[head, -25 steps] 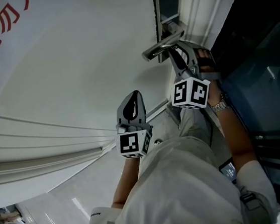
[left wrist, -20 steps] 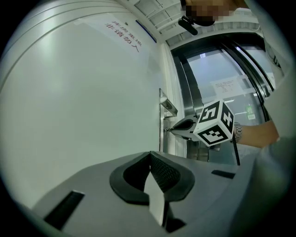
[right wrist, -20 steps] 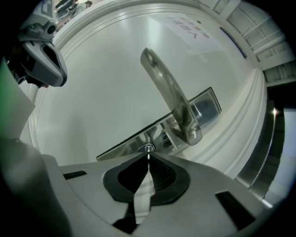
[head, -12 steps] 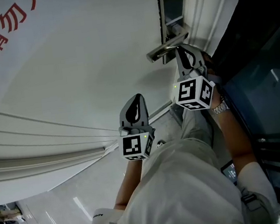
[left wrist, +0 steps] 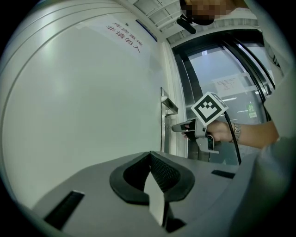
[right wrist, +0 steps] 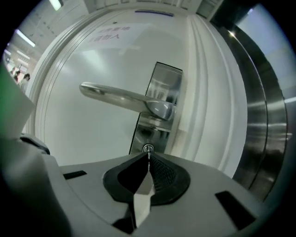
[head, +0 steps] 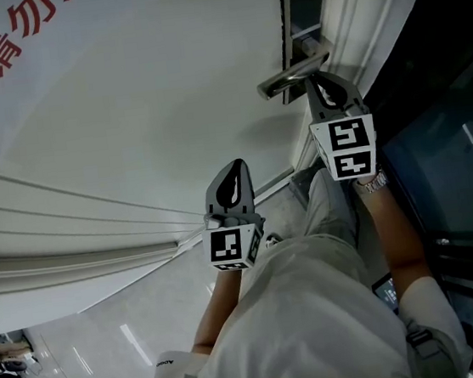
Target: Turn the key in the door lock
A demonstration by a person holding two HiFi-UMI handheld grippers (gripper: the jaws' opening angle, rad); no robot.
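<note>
Key, a thin silver metal one, showed only as a narrow sliver in the right gripper view, its head hidden between the black ribbed pads, so its angle in the lock could not be made out; in the head view the gripper body covered it altogether. It sat in the round keyhole cylinder at the foot of the tall brushed-steel lock plate, under the long silver lever handle, right at the tips of the grey right gripper, whose jaws were pressed together on it. That gripper was raised to the plate near the edge of the white panelled door, its marker cube facing the camera, the right hand wrapped round its grip with the forearm stretched forward and a metal wristwatch at the wrist. The grey left gripper was held lower, well apart from the handle, pointing at bare door, its jaws closed together on nothing. Red lettering on the door was cut off at the frame edge.
</note>
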